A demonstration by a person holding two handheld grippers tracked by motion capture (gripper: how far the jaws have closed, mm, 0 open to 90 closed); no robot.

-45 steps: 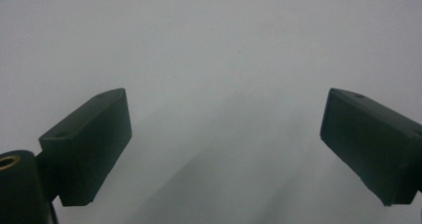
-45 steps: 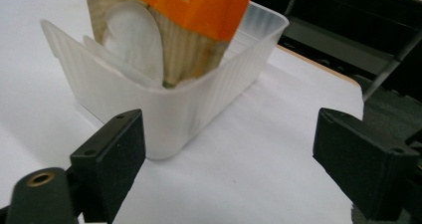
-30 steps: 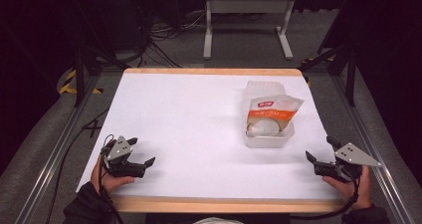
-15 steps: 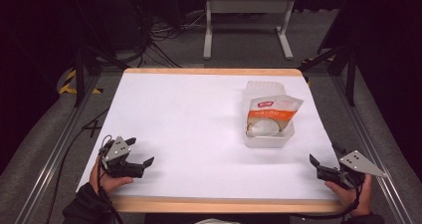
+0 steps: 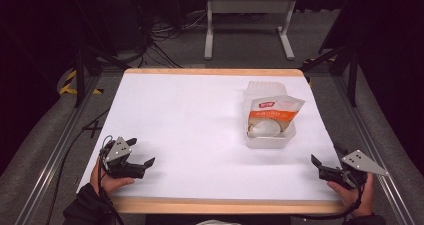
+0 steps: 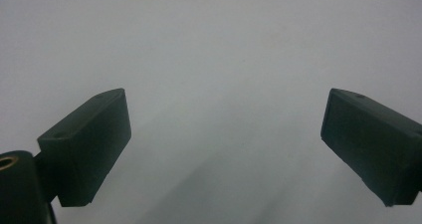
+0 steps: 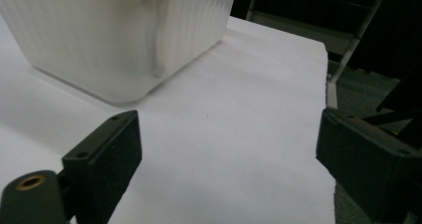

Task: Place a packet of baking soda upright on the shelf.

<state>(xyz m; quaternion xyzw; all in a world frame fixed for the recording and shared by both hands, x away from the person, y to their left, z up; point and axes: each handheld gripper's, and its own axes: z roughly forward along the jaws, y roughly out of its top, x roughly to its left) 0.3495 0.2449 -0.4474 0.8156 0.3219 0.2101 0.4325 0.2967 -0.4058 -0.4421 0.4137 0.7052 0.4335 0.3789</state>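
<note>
While both grippers wait low on the worktop [image 5: 190, 115], fingers wide and empty, right gripper [image 5: 325, 168] must reach the pouch [image 5: 272, 112] in the tub [image 5: 270, 140].

L gripper [image 5: 141, 154] front: bare white table [image 5: 190, 130], free.
R gripper [image 5: 325, 161] front-left: ribbed tub [image 5: 270, 137] w/ pouch [image 5: 272, 112] blocks.
R side: table edge near.
</note>
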